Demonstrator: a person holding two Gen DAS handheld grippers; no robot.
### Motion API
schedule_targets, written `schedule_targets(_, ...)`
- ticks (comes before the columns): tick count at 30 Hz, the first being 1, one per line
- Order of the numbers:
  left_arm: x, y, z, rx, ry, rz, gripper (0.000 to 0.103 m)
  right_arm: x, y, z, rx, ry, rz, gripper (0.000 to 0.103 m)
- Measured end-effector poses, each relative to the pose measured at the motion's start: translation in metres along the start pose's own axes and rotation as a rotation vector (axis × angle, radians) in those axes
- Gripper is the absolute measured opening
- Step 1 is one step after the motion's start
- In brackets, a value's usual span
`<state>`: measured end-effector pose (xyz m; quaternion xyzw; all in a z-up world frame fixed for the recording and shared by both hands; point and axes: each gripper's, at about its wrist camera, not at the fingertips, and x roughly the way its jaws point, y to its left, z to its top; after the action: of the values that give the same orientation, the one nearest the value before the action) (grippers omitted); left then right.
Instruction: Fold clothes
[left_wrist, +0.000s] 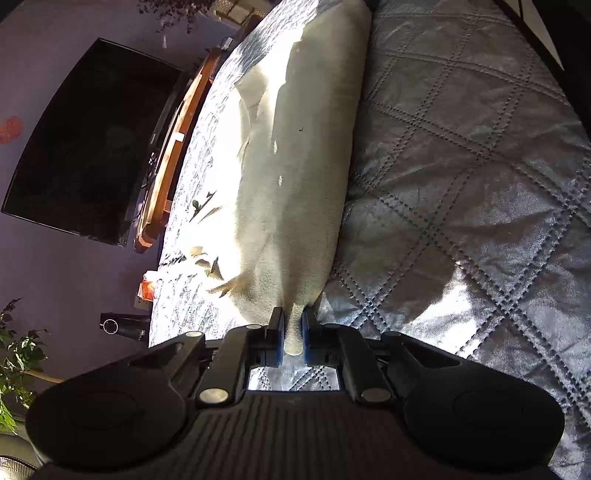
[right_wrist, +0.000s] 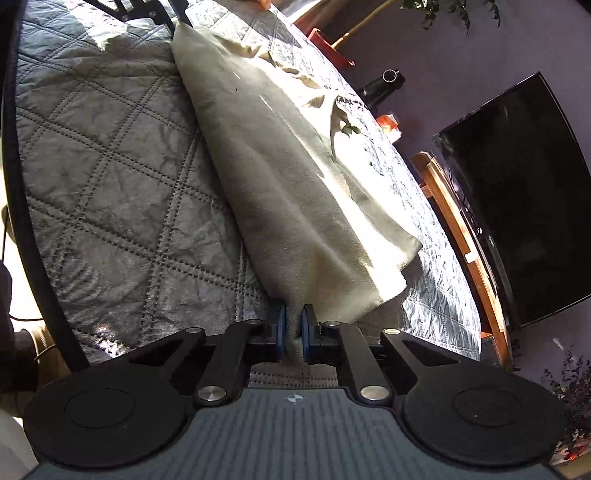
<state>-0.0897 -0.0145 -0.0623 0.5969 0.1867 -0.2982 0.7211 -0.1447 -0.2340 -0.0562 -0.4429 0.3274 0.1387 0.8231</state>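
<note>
A cream fleece garment (left_wrist: 295, 177) lies stretched along the grey quilted bed (left_wrist: 461, 166), folded lengthwise into a long strip. My left gripper (left_wrist: 293, 332) is shut on one end of it, the cloth pinched between the blue pads (left_wrist: 306, 334). In the right wrist view the same garment (right_wrist: 288, 177) runs away from me, and my right gripper (right_wrist: 292, 332) is shut on its other end, fabric squeezed between the pads (right_wrist: 306, 330). Bright sunlight washes out the garment's far side in both views.
A dark television (right_wrist: 517, 206) stands on a wooden stand (right_wrist: 465, 243) beside the bed. The quilt (right_wrist: 110, 177) spreads wide next to the garment. Plants (left_wrist: 18, 354), a black cylinder (left_wrist: 110, 325) and an orange box (left_wrist: 147, 288) sit near the purple wall.
</note>
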Motion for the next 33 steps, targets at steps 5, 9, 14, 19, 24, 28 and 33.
schedule_targets(5, 0.001, 0.008, -0.002, -0.055, 0.009, -0.022, 0.004, 0.002, -0.012, 0.001, 0.12, 0.008, 0.049, 0.005)
schedule_targets(9, -0.002, 0.014, -0.002, -0.109, 0.024, -0.016, 0.003, -0.001, -0.023, 0.0, 0.188, 0.006, 0.064, 0.005)
schedule_targets(14, -0.012, 0.022, 0.003, -0.172, 0.039, 0.0, 0.003, -0.008, -0.036, 0.003, 0.261, -0.013, 0.1, 0.005)
schedule_targets(19, -0.031, 0.026, 0.006, -0.214, 0.04, -0.018, 0.003, -0.027, -0.046, -0.001, 0.33, -0.019, 0.131, 0.005)
schedule_targets(24, -0.052, 0.026, 0.009, -0.244, 0.043, -0.044, 0.003, -0.053, -0.037, -0.004, 0.336, -0.008, 0.19, 0.005)
schedule_targets(28, -0.072, 0.028, 0.008, -0.285, 0.048, -0.061, 0.003, -0.074, -0.033, -0.005, 0.361, -0.005, 0.221, 0.005)
schedule_targets(33, -0.092, 0.033, 0.007, -0.33, 0.046, -0.075, 0.003, -0.096, -0.029, -0.005, 0.368, -0.006, 0.239, 0.005)
